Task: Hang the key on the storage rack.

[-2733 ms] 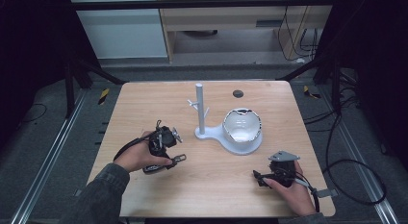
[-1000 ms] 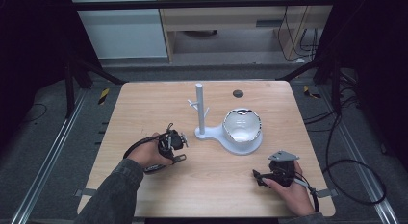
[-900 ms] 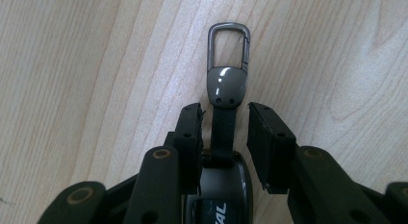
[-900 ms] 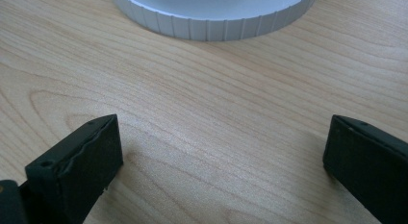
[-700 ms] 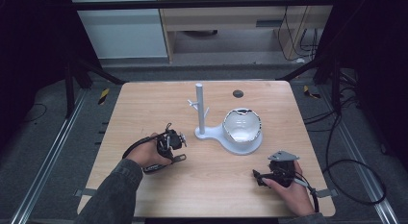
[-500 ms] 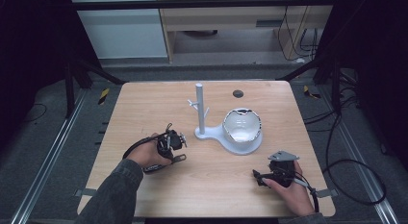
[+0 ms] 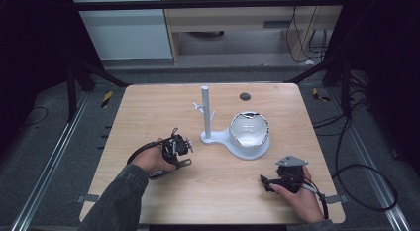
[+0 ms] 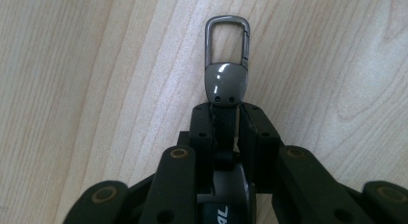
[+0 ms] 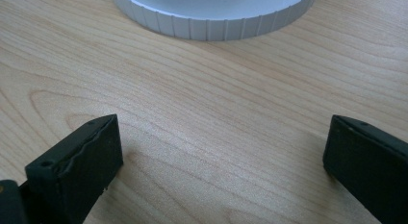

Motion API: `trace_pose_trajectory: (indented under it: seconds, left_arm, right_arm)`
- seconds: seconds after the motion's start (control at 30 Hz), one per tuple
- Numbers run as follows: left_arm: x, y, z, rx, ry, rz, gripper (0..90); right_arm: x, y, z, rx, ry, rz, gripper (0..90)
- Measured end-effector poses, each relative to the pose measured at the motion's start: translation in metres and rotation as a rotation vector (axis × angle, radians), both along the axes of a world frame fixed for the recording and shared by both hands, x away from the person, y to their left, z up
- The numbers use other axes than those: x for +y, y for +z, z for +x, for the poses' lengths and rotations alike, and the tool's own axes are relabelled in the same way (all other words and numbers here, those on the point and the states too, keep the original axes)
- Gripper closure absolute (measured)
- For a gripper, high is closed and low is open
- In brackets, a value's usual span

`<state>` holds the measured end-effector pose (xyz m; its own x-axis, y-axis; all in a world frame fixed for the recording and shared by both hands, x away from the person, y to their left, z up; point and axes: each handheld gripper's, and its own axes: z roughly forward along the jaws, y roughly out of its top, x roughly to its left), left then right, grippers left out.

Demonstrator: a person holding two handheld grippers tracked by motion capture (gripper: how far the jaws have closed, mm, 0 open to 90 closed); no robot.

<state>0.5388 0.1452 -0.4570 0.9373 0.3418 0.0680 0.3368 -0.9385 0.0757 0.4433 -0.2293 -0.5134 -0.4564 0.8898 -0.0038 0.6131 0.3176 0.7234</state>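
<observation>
My left gripper point(image 7: 179, 150) lies low over the table's left half, shut on the dark strap of a key ring. Its grey carabiner clip point(image 8: 226, 56) sticks out past the jaws of the left gripper point(image 8: 226, 119) and rests flat on the wood; from above the clip point(image 7: 183, 164) shows just in front of the hand. A white stand point(image 7: 206, 113) with a post, small hooks and a round dish point(image 7: 249, 130) rises mid-table. My right gripper point(image 7: 266, 182) rests near the front right, open, its jaws wide apart. In its own view the right gripper point(image 9: 221, 154) faces the stand's ribbed white base point(image 9: 211, 23).
The wooden table point(image 7: 148, 107) has a small dark round hole point(image 7: 245, 96) near its far edge. Cables trail from both grippers off the table. Dark frame rails and floor surround it.
The left hand and its gripper have shifted slightly right toward the stand, still holding the key ring. The right gripper has stayed put.
</observation>
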Motion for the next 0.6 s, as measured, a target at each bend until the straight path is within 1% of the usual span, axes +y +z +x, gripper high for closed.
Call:
trace_pose_trajectory:
  seconds: [0.17,0.23,0.3,0.33,0.47,0.5,0.6]
  left_arm:
    - [0.002,0.0,0.001,0.004,0.006,-0.002,77.9]
    - [0.001,0.001,0.001,-0.011,0.009,0.0,79.1]
    - [0.001,0.001,0.0,-0.014,0.013,-0.005,79.4]
    - [0.002,0.001,0.0,-0.01,0.011,-0.014,79.5]
    - [0.008,0.005,-0.001,-0.026,0.031,-0.051,79.8]
    - [0.011,0.006,-0.002,-0.032,0.044,-0.072,79.9]
    - [0.019,0.008,-0.006,-0.043,0.06,-0.111,80.0]
  right_arm:
    - [0.0,0.0,0.0,0.0,0.0,0.0,0.4]
    - [0.0,0.0,0.0,0.0,0.0,0.0,0.4]
    - [0.0,0.0,0.0,0.0,0.0,0.0,0.4]
    - [0.0,0.0,0.0,0.0,0.0,0.0,0.4]
    - [0.0,0.0,0.0,0.0,0.0,0.0,0.4]
    - [0.0,0.0,0.0,0.0,0.0,0.0,0.4]
    - [0.0,0.0,0.0,0.0,0.0,0.0,0.4]
